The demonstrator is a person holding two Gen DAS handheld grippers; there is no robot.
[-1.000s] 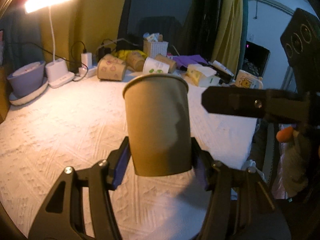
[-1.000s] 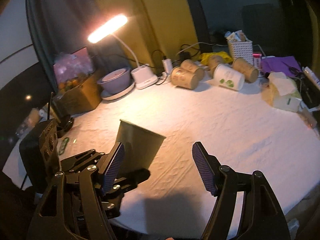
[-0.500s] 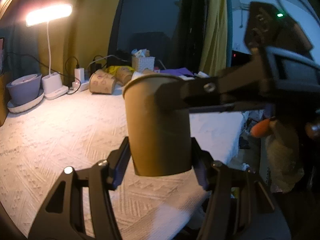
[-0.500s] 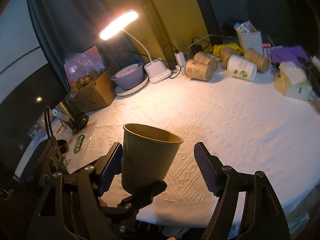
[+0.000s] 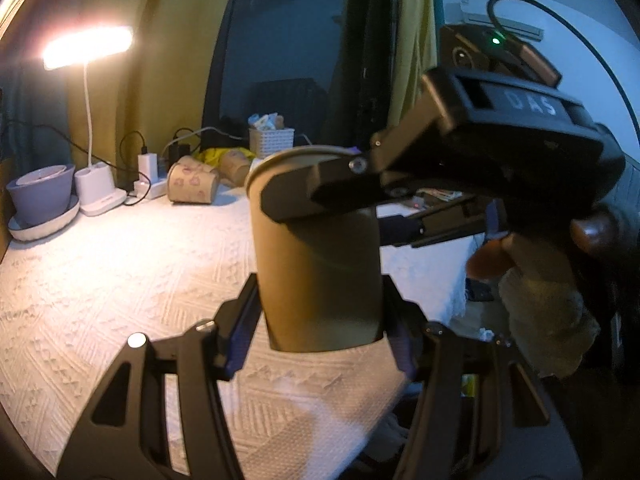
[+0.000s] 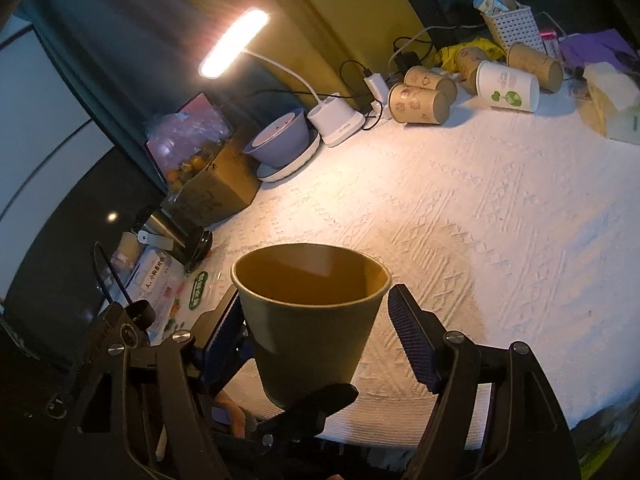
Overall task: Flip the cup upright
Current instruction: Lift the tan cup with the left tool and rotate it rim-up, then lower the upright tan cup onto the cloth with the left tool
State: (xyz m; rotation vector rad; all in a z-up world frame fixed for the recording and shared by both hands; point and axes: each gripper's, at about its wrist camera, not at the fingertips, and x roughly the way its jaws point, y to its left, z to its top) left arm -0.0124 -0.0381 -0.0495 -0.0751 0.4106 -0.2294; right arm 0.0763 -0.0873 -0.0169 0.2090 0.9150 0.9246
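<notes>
Change since earlier: since half a second ago the right gripper (image 6: pixel 316 332) has been brought further over the cup (image 5: pixel 316 264); in the right wrist view the cup's mouth is now seen larger and closer between that gripper's fingers.
Lamp: a lit desk lamp (image 5: pixel 88 46) is seen at 10 o'clock in the left wrist view, with a purple bowl (image 5: pixel 42 192) beside its base.
Lying cups: several paper cups (image 6: pixel 418 104) are left on their sides at the far edge of the white tablecloth (image 6: pixel 480 220), toward 1 o'clock in the right wrist view.
Cup position: the olive paper cup is held mouth-up above the near edge of the cloth, at the centre of both views; whether its base touches the cloth cannot be told.
Left gripper (image 5: pixel 320 312): its jaws are closed against the lower wall of the cup, which is gripped from both sides.
Right gripper jaws: they are spread wider than the cup, straddling its upper half; contact at the left pad cannot be told, and a gap is seen at the right pad.
Progress: the flip is judged essentially done, as the mouth faces up; setting the cup down and releasing it appears to be left.
Pose: the left gripper is held roughly level, and the right gripper is reached in from 3 o'clock across the rim.
</notes>
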